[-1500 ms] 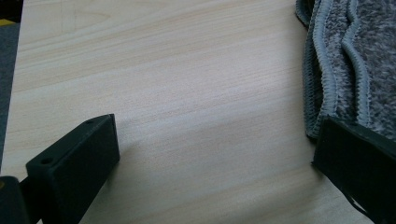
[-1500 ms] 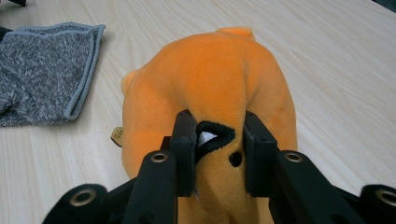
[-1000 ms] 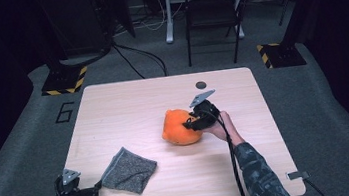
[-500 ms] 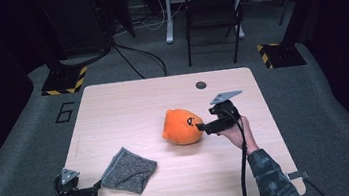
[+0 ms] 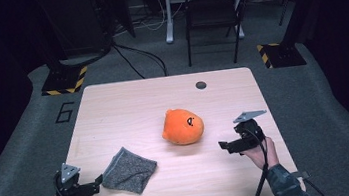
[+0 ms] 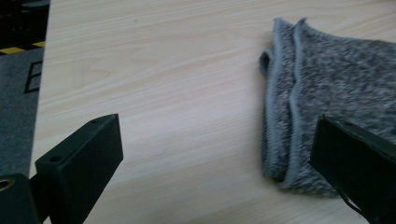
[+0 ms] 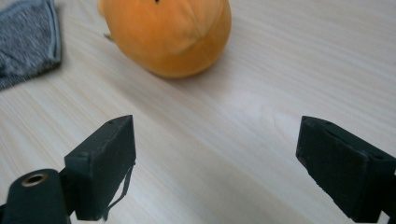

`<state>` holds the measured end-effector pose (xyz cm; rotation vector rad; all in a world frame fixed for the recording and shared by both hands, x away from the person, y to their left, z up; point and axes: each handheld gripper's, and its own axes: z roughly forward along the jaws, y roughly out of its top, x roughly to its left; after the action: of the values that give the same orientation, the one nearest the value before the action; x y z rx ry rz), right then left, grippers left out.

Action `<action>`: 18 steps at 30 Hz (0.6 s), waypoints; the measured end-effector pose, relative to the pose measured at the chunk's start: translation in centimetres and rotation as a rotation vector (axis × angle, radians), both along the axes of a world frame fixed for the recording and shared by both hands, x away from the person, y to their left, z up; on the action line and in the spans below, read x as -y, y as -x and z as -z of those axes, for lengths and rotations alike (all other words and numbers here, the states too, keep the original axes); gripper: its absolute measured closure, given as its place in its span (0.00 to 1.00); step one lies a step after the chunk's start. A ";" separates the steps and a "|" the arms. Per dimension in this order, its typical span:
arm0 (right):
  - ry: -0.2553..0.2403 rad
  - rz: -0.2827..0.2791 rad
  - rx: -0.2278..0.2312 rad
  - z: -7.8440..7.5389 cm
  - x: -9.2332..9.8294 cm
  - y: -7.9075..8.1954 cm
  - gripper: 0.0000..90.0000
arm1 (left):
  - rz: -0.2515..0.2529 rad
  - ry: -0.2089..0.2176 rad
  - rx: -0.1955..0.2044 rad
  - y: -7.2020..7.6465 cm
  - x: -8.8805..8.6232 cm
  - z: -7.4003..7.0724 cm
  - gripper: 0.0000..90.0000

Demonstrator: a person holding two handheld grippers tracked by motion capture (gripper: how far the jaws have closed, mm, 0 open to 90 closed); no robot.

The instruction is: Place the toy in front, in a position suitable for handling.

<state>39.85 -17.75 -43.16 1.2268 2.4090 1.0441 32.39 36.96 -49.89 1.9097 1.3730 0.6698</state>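
The table [image 5: 128, 108] carries two items: an orange plush [image 5: 182, 126] near its centre and a folded grey cloth [image 5: 129, 170] toward the near left edge. The two lie well apart.

Right gripper [image 5: 224, 145]: it sits at the near right of the table, to the right of the plush and clear of it, jaws pointing left toward the toy. Its jaws have just been opening and stand wide, with bare wood between them. In the right gripper view the plush [image 7: 168, 35] rests on the table ahead of the jaws, beyond their tips, touching neither; a corner of the cloth [image 7: 25, 39] shows at the upper left. The right hand [image 5: 259, 152] holds the gripper from behind, with the cable trailing off the near edge.

Left gripper [image 5: 97, 180]: it sits at the near left corner, jaws pointing right at the cloth. The jaws are apart. In the left gripper view the cloth [image 6: 327, 88] lies flat, doubled over, its hemmed edge facing the camera. One jaw stands in front of the cloth's near part; the other is over bare wood. Whether a jaw touches the fabric cannot be told; nothing is pinched.

The plush sits with its face marking turned to the right.
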 end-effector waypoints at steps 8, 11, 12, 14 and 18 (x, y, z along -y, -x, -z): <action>-0.010 0.023 -0.018 1.2 0.5 0.5 0.13 | 0.106 -0.021 -0.064 -1.6 3.5 -0.6 0.06; -0.008 0.021 -0.012 1.2 0.4 0.6 0.13 | 0.145 -0.045 -0.101 -1.9 5.0 -0.4 0.06; -0.012 0.017 -0.011 1.2 0.4 0.7 0.14 | 0.151 -0.060 -0.099 -1.9 5.5 -0.3 0.06; -0.008 0.019 -0.002 1.2 0.5 0.6 0.14 | 0.173 -0.071 -0.116 -2.1 6.2 -0.2 0.07; -0.008 0.019 -0.011 1.4 0.6 0.5 0.14 | 0.201 -0.100 -0.142 -2.1 6.9 0.6 0.14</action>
<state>39.37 -18.37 -44.59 1.2588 2.3986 1.0457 34.49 30.05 -50.52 2.1765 1.2302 0.5210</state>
